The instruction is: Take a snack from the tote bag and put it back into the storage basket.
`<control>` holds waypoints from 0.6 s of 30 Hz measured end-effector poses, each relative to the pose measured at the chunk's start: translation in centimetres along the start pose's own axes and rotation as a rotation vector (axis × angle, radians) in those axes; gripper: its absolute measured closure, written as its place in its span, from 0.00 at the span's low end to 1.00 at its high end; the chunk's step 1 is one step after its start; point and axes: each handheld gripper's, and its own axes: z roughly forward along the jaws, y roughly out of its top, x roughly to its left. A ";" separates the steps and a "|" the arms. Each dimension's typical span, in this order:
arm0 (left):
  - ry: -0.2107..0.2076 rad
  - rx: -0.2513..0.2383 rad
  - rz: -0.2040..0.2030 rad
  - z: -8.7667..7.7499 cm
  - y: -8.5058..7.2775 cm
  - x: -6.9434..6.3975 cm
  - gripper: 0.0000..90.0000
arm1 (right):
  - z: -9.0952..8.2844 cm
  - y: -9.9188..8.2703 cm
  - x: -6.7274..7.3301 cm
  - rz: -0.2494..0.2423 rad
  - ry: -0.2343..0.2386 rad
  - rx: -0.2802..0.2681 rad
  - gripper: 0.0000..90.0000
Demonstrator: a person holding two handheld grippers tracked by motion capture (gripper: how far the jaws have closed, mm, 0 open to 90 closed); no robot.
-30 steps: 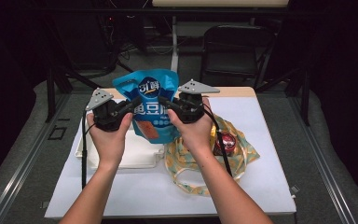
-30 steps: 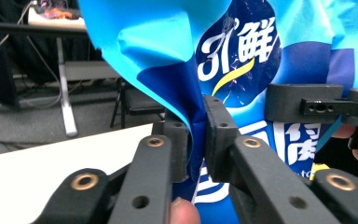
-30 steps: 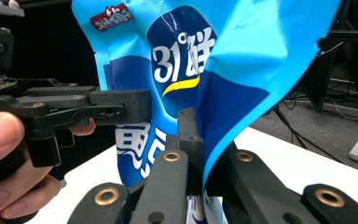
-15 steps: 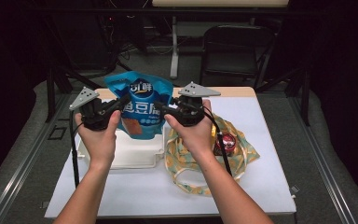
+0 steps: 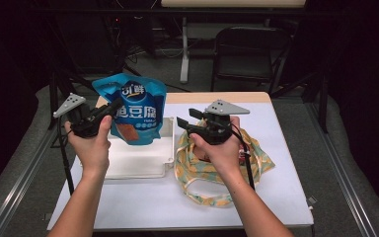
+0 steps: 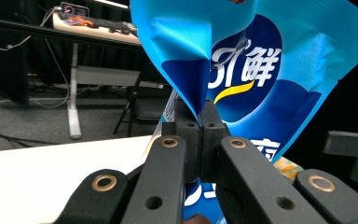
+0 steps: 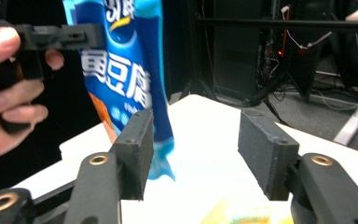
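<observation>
The blue snack bag point(image 5: 131, 111) hangs in the air above the white box point(image 5: 138, 158), pinched at one edge by the left gripper point(image 5: 112, 106), whose jaws are pressed together on a fold of the bag in the left gripper view. The right gripper point(image 5: 185, 123) has just been opening; its jaws stand apart with nothing between them, the bag just to their side in the right gripper view. So the bag seems to be out of the cloth bag point(image 5: 217, 170) and handed over to one gripper alone; what looks left is to set it down, perhaps in or on the white box below it. That box lies on the white table point(image 5: 276, 197); whether it is open I cannot tell. The cloth bag, yellow-patterned, lies slumped beside the box, with something reddish point(image 5: 241, 154) showing at its mouth.
</observation>
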 end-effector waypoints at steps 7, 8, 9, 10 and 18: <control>0.004 -0.006 -0.041 0.1 -1.3 1.8 1.00 | -2.6 -2.5 -1.4 -0.011 -0.065 0.013 0.48; 0.009 -0.001 -0.039 0.1 -1.5 2.0 1.00 | -3.0 -2.8 -1.6 -0.010 -0.069 0.020 0.48; 0.014 0.002 -0.041 0.2 -1.7 2.3 1.00 | -3.3 -3.1 -1.8 -0.010 -0.076 0.022 0.47; 0.021 0.001 -0.042 0.2 -1.9 2.4 1.00 | -3.7 -3.5 -1.9 -0.011 -0.082 0.025 0.47; 0.047 0.004 -0.071 0.8 -2.9 4.5 1.00 | -6.2 -6.3 -2.6 0.008 -0.102 0.033 0.46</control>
